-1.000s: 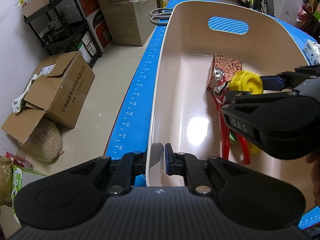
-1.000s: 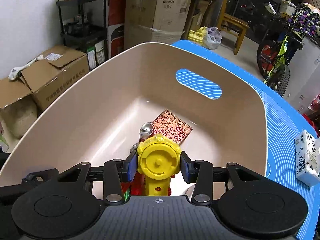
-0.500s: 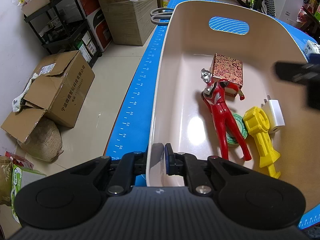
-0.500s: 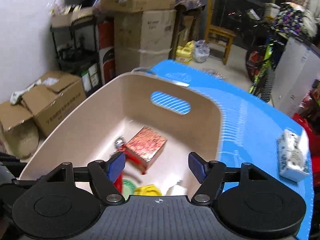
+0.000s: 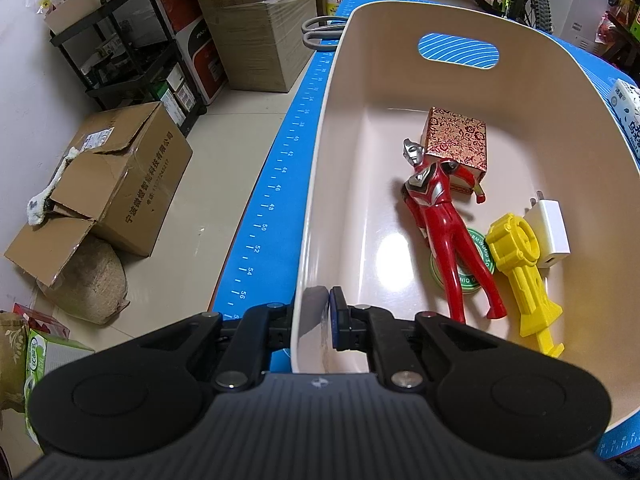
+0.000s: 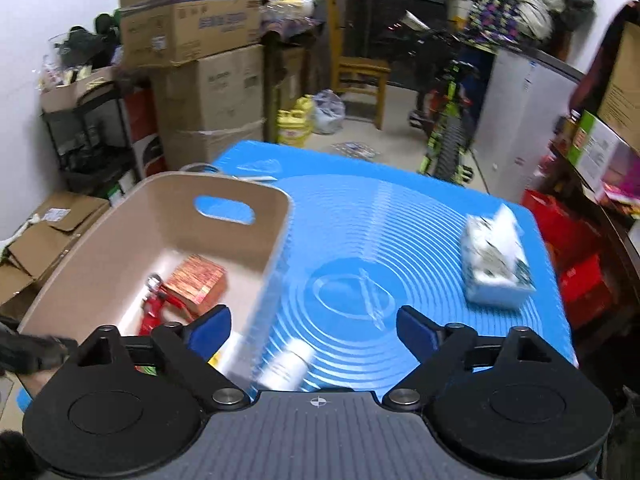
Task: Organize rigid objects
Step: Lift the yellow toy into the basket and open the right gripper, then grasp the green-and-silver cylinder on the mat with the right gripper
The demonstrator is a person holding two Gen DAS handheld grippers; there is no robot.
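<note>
Left gripper [image 5: 320, 312] clamped on the near rim of the beige bin [image 5: 316, 200]. Right gripper [image 6: 314, 330] over the blue mat [image 6: 360, 240], jaws opening, nothing between them. Yellow toy [image 5: 520, 264] lies in the bin near its right wall, touching the white charger [image 5: 550, 232], beside the red figure [image 5: 444, 224]

Beside my table I see brown cardboard boxes [image 5: 120, 176] on the floor | black metal shelf rack [image 5: 132, 52] | yellow plastic jug [image 6: 294, 126] | wooden chair [image 6: 358, 76] | green bicycle [image 6: 446, 120].
</note>
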